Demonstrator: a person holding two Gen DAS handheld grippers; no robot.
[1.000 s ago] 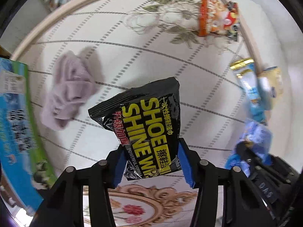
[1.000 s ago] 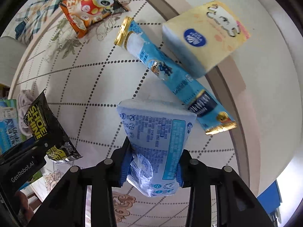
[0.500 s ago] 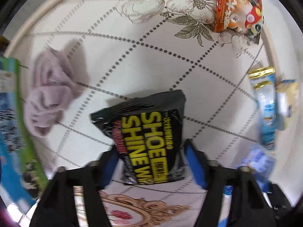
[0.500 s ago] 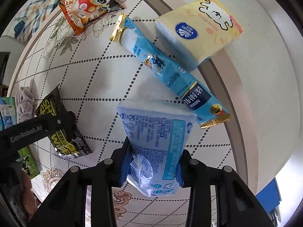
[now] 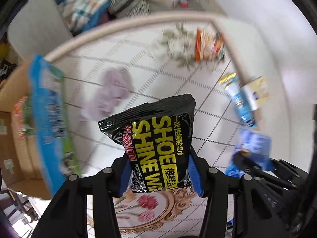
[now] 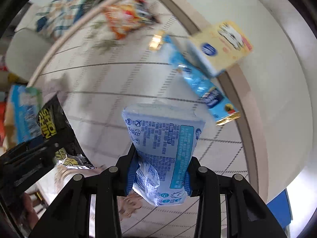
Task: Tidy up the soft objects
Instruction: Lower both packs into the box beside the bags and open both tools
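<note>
Above the round table [image 5: 138, 55] with its white dotted-grid cloth, the left gripper [image 5: 159, 173] clamps a black plastic shoe-wipe pouch with yellow lettering [image 5: 156, 138], lifted clear. Beside it, the right gripper [image 6: 159, 174] grips a pale blue printed tissue pack [image 6: 164, 148]. A crumpled lilac cloth [image 5: 111, 95] lies blurred on the tabletop.

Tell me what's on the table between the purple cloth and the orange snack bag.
Nothing stands there in the left wrist view: between the purple cloth and the orange snack bag is only bare tablecloth, with its printed flower beside the bag.
</note>
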